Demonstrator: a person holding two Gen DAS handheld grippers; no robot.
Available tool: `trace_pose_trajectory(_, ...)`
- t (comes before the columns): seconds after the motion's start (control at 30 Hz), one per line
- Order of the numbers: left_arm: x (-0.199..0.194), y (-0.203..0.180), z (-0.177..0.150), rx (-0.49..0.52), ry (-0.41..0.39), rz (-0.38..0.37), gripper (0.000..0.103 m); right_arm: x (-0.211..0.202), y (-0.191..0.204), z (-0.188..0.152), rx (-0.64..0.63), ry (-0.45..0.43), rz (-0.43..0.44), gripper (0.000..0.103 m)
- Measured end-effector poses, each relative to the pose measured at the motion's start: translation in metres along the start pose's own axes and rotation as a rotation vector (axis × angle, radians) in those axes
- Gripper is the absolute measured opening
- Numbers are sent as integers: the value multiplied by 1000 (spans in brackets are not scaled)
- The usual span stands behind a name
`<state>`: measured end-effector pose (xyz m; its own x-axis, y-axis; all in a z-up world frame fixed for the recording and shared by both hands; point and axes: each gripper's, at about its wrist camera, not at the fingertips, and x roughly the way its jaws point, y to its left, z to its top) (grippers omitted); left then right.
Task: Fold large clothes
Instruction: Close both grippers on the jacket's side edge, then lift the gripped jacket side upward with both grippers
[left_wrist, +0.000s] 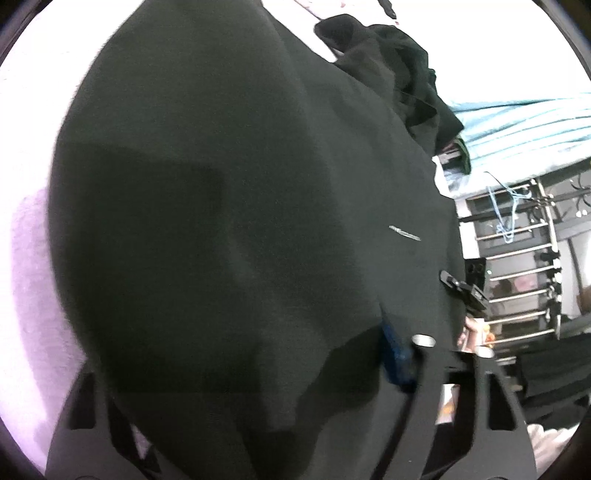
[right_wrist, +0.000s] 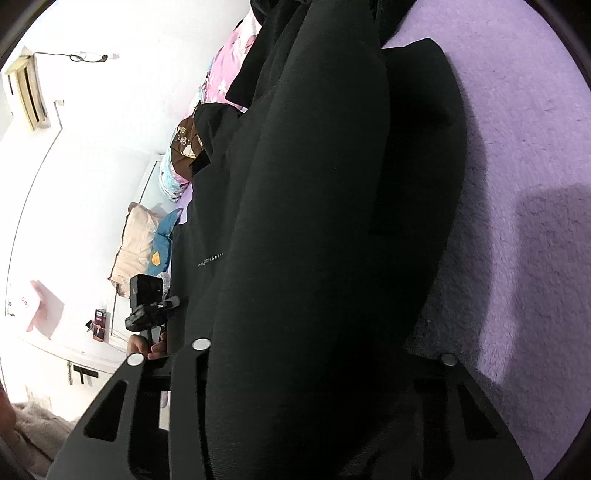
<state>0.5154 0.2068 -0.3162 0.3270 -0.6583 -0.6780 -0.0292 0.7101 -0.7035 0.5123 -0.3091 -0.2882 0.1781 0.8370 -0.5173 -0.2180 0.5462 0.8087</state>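
A large black garment (left_wrist: 229, 206) lies spread on a purple fleece blanket (right_wrist: 524, 192) and fills most of both views. In the left wrist view my left gripper (left_wrist: 255, 354) stands low over the garment's near edge. Fabric bulges up between its fingers, and a blue pad (left_wrist: 395, 350) shows on the right one. My right gripper (right_wrist: 325, 350) straddles a thick lengthwise fold of the same garment (right_wrist: 314, 221), which fills the gap between its fingers. Neither view shows pads pressing the cloth. Each gripper shows small at the other view's edge, the right gripper (left_wrist: 469, 291) and the left gripper (right_wrist: 147, 306), each with a hand behind it.
A heap of dark clothes (left_wrist: 399, 62) lies past the garment's far end. Floral bedding (right_wrist: 229, 74) and a beige pillow (right_wrist: 133, 251) line one side. Teal striped cloth (left_wrist: 517, 122), a metal rack (left_wrist: 524, 277) and a blue hanger (left_wrist: 506, 214) stand beyond the bed edge.
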Motion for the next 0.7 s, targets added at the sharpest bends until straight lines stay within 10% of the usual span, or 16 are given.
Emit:
trace_pose_trajectory(0.27, -1, 0, -1, 3, -8, -8, 39, 2, 7, 0, -37, 2, 23, 18)
trace_pose_trajectory(0.7, -4, 2, 1, -22, -18, -30, 34, -1, 7, -3, -12, -19, 11, 16)
